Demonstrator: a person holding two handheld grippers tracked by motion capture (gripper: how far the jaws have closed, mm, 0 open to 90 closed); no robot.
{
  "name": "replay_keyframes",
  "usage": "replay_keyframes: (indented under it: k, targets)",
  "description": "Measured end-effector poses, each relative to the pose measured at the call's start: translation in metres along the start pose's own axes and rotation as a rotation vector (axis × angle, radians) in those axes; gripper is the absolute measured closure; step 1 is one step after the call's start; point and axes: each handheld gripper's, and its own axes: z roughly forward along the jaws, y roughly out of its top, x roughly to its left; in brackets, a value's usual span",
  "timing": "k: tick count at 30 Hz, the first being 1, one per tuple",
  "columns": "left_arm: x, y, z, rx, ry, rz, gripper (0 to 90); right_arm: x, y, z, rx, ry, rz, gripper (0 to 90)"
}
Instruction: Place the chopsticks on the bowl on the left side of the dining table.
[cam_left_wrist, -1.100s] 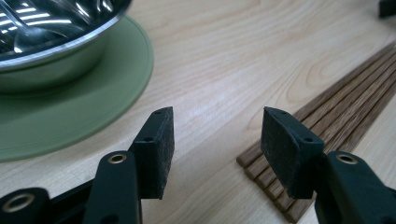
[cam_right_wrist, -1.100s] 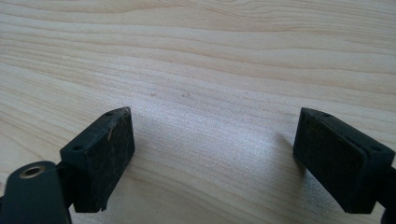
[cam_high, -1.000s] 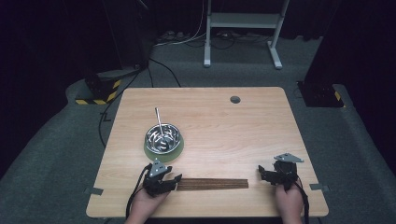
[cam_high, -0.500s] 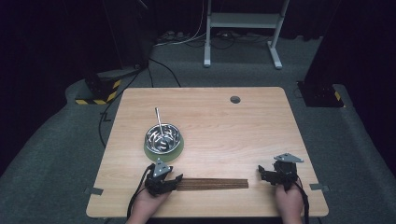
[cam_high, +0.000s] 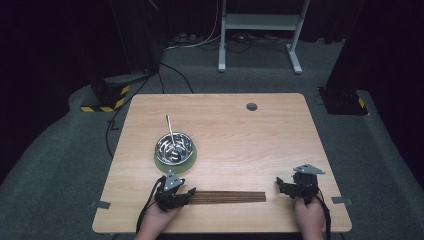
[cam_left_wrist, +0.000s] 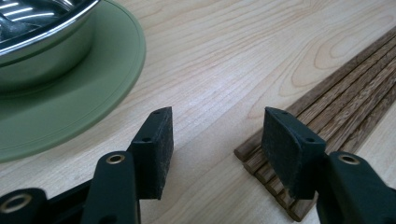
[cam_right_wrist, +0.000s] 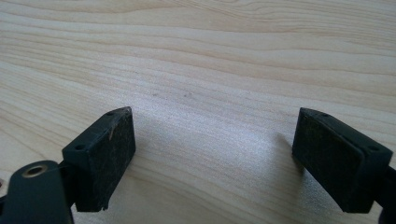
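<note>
Hovering left tool (cam_left_wrist: 215, 140) agape over chopsticks (cam_left_wrist: 345, 98).

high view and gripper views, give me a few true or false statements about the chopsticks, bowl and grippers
1. The left gripper is clamped on the chopsticks. False: its jaws stand open at the bundle's end.
2. The metal bowl sits on a green plate. True.
3. The right gripper holds a spoon. False: it is open over bare table.
4. The chopsticks lie flat on the table. True.
</note>
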Motion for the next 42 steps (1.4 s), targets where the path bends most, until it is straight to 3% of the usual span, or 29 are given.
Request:
replay_keyframes:
  k: [7, 9, 10, 15, 16, 20, 31, 33, 42]
  targets:
    - [0.002, 0.001, 0.003, -0.002, 0.017, -0.014, 43.8, 0.001, 0.000, 0.000, 0.004, 0.002, 0.009, 12.9]
    - [0.003, 0.002, 0.003, 0.000, 0.031, -0.004, 43.9, 0.001, 0.000, 0.000, 0.004, 0.003, 0.007, 12.9]
    - [0.003, 0.003, 0.004, -0.002, 0.052, -0.012, 43.9, 0.001, 0.000, 0.000, 0.004, 0.003, 0.007, 12.9]
    - [0.008, 0.002, 0.002, -0.003, 0.077, -0.028, 44.2, 0.001, 0.000, 0.000, 0.004, 0.003, 0.007, 12.9]
    - [0.011, 0.001, 0.000, -0.006, 0.074, -0.045, 44.2, 0.001, 0.000, 0.000, 0.004, 0.003, 0.006, 12.9]
    - [0.012, 0.000, -0.004, -0.018, 0.054, -0.048, 44.0, 0.001, 0.000, 0.000, 0.004, 0.002, 0.008, 12.9]
    - [0.006, 0.004, 0.001, -0.005, 0.002, -0.001, 47.3, 0.001, 0.000, 0.000, 0.004, 0.002, 0.008, 13.0]
    - [0.005, 0.005, 0.003, 0.007, -0.018, 0.026, 48.3, 0.001, 0.000, 0.000, 0.004, 0.002, 0.008, 12.9]
    - [0.003, 0.007, 0.009, 0.045, -0.017, 0.054, 51.2, 0.001, 0.000, 0.000, 0.003, 0.006, 0.002, 13.0]
